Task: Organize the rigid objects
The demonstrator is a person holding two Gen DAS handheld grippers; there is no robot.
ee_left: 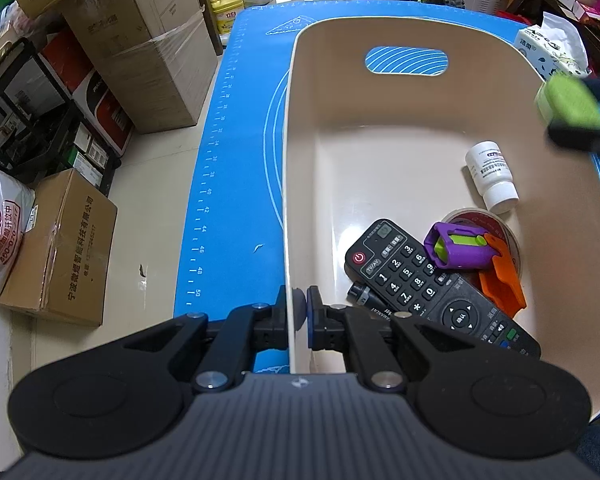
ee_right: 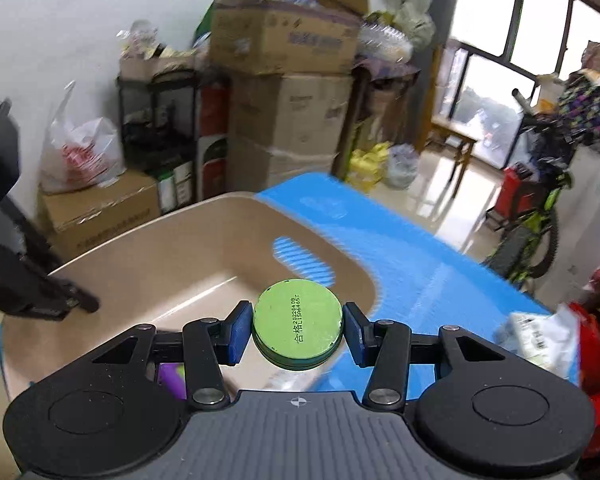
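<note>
Green tin stamped "2022040", "合格", in right claw

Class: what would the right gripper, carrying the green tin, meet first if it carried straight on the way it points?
Probably the beige bin's bare inner floor. The right gripper, shut on the round green tin, points down over the bin's open middle, and nothing shows in between. Blur leaves depth uncertain.

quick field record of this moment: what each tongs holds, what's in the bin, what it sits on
left tongs: shut on the beige bin's side wall
right tongs: shut on a round green tin, above the bin
in bin: black remote, white pill bottle, purple and green toy, orange piece
under bin: blue mat
</note>
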